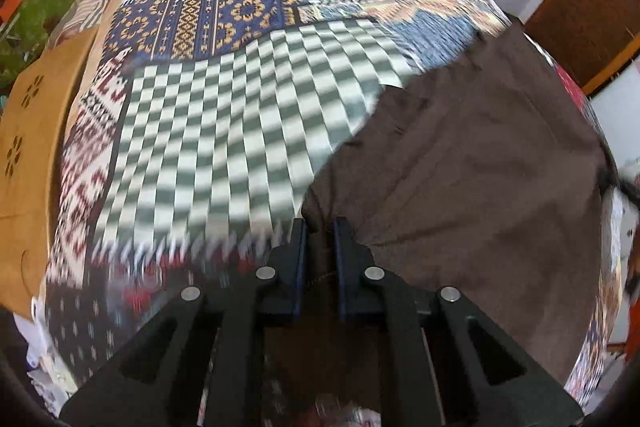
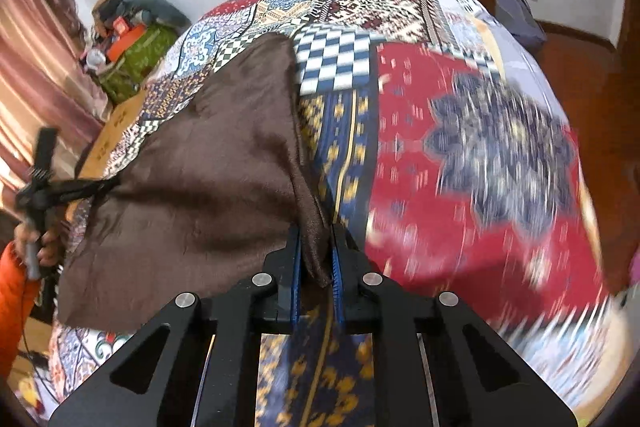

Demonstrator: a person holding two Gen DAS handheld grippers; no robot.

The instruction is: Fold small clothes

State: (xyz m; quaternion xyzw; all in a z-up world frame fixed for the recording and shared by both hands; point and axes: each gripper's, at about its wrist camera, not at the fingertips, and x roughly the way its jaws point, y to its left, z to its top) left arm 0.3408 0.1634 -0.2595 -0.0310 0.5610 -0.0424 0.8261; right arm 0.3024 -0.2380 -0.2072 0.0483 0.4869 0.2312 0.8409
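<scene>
1. Step in hand: gripping a brown cloth (image 2: 192,163) by two points, ready for a first fold.
2. Location of the cloth: spread and partly lifted over a patchwork bedspread (image 1: 208,131) on a bed, with one wrinkled edge hanging loose towards the near side.
3. Left gripper (image 1: 319,227): jaws narrow, pinched on the cloth's near corner; also visible far left in the right wrist view, held by a hand (image 2: 44,247) in an orange sleeve (image 2: 12,291).
4. Right gripper (image 2: 316,231): jaws narrow, clamped on a bunched fold of the same cloth.
5. Next move, by judgement: raising both corners together, keeping the edge taut between them, then carrying it over to meet the far edge.
6. Care needed: thin, slippery-looking fabric, likely to slide out of a shallow pinch.
</scene>
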